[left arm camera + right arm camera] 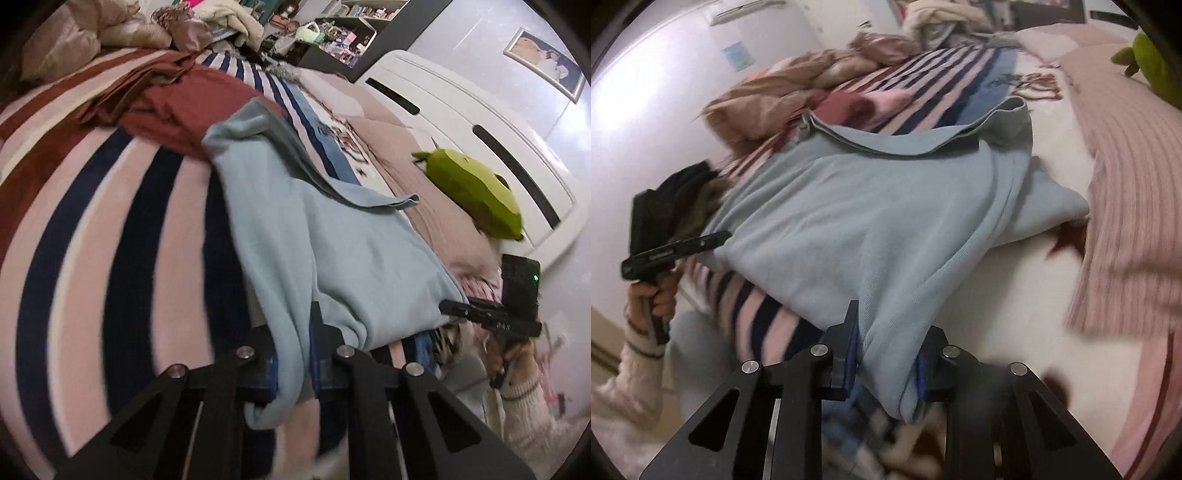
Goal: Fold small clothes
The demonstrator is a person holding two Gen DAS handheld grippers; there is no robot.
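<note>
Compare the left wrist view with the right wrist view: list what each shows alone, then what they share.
Left wrist only: the dark red garment, the white headboard, the framed picture and cluttered shelves.
Right wrist only: the wall air conditioner and the pink ribbed blanket.
Both: the light blue garment, pinched by the left gripper and right gripper, the striped blanket and the green plush toy.
</note>
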